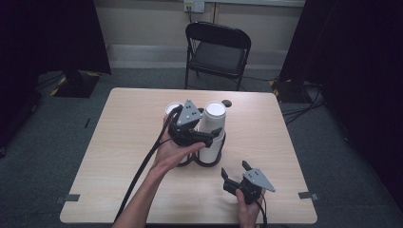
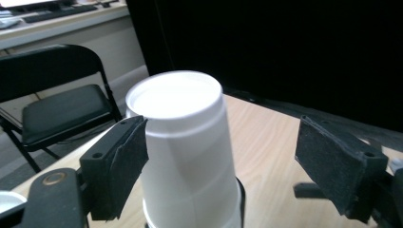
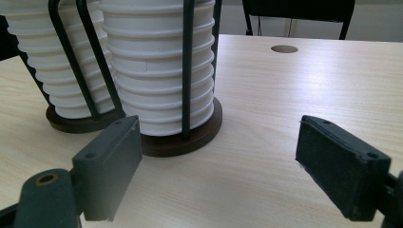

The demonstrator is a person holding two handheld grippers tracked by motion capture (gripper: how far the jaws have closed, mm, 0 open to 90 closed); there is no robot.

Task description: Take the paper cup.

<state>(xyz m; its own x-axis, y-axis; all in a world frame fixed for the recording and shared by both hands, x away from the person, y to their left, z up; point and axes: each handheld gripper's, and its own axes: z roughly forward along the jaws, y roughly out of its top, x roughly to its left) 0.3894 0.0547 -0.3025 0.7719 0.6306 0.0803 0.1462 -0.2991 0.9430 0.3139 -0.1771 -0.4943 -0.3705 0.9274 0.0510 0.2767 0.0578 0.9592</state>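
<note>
Two stacks of upturned white paper cups stand in black wire holders mid-table: the taller right stack (image 1: 212,130) and the left stack (image 1: 173,109). My left gripper (image 1: 215,133) reaches across to the right stack's top cup (image 2: 183,142). That cup stands between the jaws, close against the left pad (image 2: 121,166), while the right pad (image 2: 332,164) is well clear of it. The jaws are open. My right gripper (image 1: 235,168) hovers low near the table's front right, open and with nothing between its jaws (image 3: 218,123). It faces the ribbed cup rims (image 3: 152,71) and the round holder base (image 3: 190,142).
The light wooden table (image 1: 133,142) has a small round hole (image 1: 227,102) behind the stacks. A black folding chair (image 1: 216,52) stands beyond the far edge. Dark curtains hang at both sides. Cables trail from each gripper toward the front edge.
</note>
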